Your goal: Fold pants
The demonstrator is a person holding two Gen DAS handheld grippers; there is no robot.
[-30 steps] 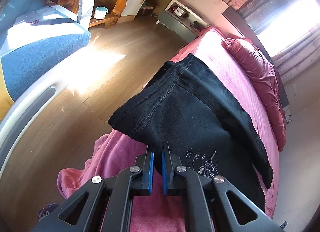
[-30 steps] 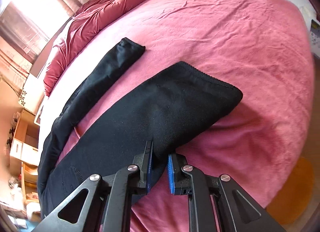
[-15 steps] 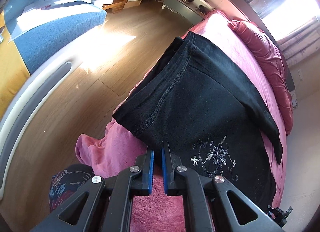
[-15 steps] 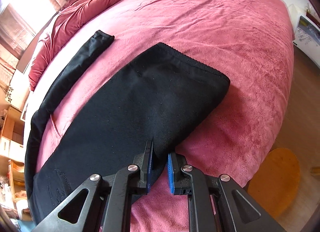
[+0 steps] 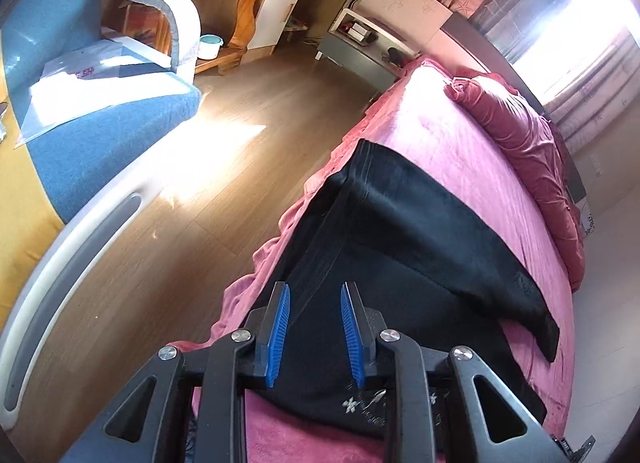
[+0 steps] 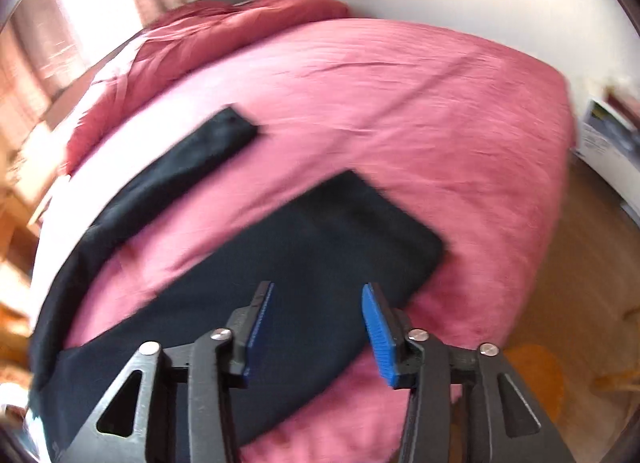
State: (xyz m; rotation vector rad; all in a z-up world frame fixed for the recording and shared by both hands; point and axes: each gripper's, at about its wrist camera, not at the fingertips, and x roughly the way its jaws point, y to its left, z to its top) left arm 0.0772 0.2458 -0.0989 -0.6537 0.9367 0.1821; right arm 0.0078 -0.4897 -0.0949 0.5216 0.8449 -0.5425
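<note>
Both the left gripper (image 5: 314, 299) and the right gripper (image 6: 318, 297) have just released their jaws, hovering over the black pants (image 5: 404, 247), which lie along the pink bed's (image 6: 400, 103) near edge; open sheet beyond.

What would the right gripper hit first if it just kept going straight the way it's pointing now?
Most likely the black pants. The right gripper is open with nothing between its pads, aimed down at the nearer folded leg lying on the pink bedspread. The picture is blurred, so depth is uncertain.
</note>
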